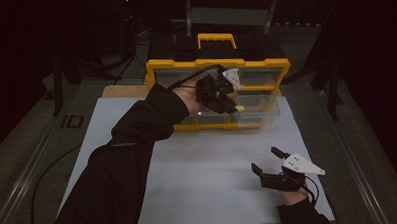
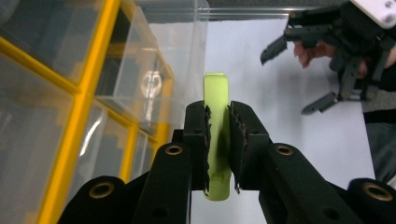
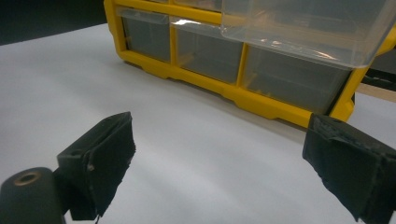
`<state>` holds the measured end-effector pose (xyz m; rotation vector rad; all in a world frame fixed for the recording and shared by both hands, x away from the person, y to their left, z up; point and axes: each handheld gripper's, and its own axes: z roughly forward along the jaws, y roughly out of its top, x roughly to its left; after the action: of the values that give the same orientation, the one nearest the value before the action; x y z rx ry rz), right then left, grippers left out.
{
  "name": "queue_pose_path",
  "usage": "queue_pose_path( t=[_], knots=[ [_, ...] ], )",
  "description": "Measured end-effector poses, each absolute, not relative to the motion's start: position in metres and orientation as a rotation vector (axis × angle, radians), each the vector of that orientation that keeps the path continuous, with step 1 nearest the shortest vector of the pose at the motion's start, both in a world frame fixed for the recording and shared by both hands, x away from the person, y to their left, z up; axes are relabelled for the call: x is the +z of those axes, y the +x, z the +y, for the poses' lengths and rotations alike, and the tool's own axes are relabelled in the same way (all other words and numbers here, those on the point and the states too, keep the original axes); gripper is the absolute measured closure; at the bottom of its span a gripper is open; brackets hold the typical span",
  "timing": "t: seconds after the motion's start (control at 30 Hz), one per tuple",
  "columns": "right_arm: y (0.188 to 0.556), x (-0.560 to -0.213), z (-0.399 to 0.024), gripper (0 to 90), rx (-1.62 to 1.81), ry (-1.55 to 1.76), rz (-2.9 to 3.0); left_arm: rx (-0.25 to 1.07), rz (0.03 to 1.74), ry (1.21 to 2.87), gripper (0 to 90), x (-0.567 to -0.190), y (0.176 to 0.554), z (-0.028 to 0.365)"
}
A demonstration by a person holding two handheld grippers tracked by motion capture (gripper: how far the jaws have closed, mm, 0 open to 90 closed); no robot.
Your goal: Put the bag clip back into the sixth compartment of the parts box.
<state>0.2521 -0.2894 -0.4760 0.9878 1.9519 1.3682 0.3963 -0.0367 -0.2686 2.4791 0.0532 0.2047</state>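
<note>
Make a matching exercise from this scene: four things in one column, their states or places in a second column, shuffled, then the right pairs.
Things
1. left gripper
2. right gripper
3. lime-green piece
4. clear drawer

States or places
A. pulled out from the yellow organizer
B. jaws wide apart, nothing between them
C. pinched upright between two black pads
D. shut on a small part, up by the drawers

Pairs: 1-D, 2-B, 3-C, 4-A
</note>
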Motion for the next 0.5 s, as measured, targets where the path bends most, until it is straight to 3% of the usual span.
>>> queue_pose_path(
  t=[0.5],
  knots=[
    [0.252, -0.476, -0.290, 8.7, 1.368, 0.989, 1.949, 0.212, 0.050, 2.379, 78.6, -0.249, 0.417, -0.064]
  ],
)
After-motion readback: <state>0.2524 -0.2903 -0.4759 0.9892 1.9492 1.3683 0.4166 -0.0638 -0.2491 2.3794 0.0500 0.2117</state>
